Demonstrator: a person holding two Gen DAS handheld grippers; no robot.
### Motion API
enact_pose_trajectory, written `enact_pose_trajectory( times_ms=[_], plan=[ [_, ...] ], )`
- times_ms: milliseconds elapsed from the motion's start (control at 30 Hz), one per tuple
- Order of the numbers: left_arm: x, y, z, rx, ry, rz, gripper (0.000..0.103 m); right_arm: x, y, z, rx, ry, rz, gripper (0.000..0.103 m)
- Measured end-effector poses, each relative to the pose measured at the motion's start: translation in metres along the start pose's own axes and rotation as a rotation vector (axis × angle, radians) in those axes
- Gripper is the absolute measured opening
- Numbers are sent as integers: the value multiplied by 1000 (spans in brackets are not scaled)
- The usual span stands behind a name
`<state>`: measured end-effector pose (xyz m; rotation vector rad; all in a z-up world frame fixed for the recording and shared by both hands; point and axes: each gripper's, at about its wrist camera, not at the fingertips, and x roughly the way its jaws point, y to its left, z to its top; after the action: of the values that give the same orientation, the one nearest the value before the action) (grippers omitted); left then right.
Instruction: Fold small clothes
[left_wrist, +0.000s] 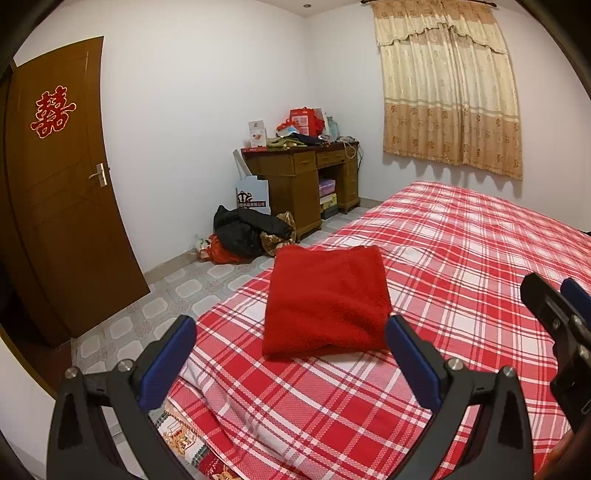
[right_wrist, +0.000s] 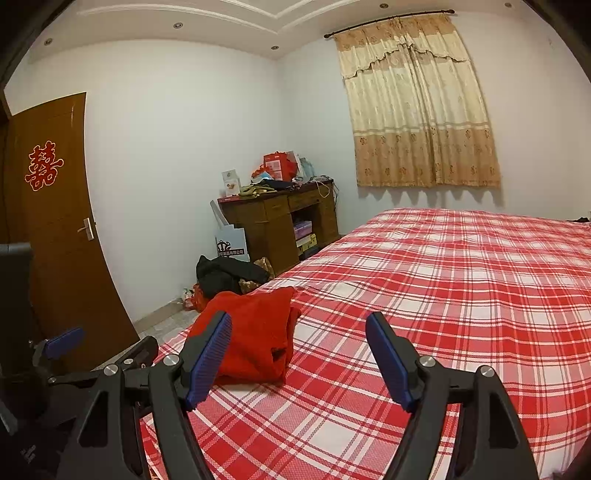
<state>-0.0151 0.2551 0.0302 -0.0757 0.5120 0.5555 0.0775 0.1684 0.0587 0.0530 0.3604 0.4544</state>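
A red fleece garment (left_wrist: 325, 302) lies folded into a thick rectangle near the corner of the bed (left_wrist: 461, 258), on its red-and-white plaid sheet. My left gripper (left_wrist: 291, 321) hovers just in front of the garment's near edge, open, its blue pads apart from the cloth. My right gripper (right_wrist: 299, 317) is open over bare sheet, to the right of the folded garment (right_wrist: 255, 332), with nothing between its fingers. Each gripper also shows in the other's view: the right gripper (left_wrist: 554, 314) at the far right, the left gripper (right_wrist: 62, 343) low at the far left.
The bed edge (left_wrist: 221, 306) drops to a tiled floor (left_wrist: 166, 295) on the left. A pile of dark clothes (left_wrist: 247, 232) lies on the floor beside a cluttered wooden desk (left_wrist: 303, 177). A brown door (left_wrist: 66, 203) stands at left and a curtain (left_wrist: 450, 99) hangs behind the bed.
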Motion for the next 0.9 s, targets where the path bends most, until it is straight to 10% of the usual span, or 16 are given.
enact_pose_trajectory(
  times_ms=[900],
  plan=[
    [7, -4, -4, 17, 22, 0, 103, 6, -2, -4, 18, 19, -3, 75]
  ],
)
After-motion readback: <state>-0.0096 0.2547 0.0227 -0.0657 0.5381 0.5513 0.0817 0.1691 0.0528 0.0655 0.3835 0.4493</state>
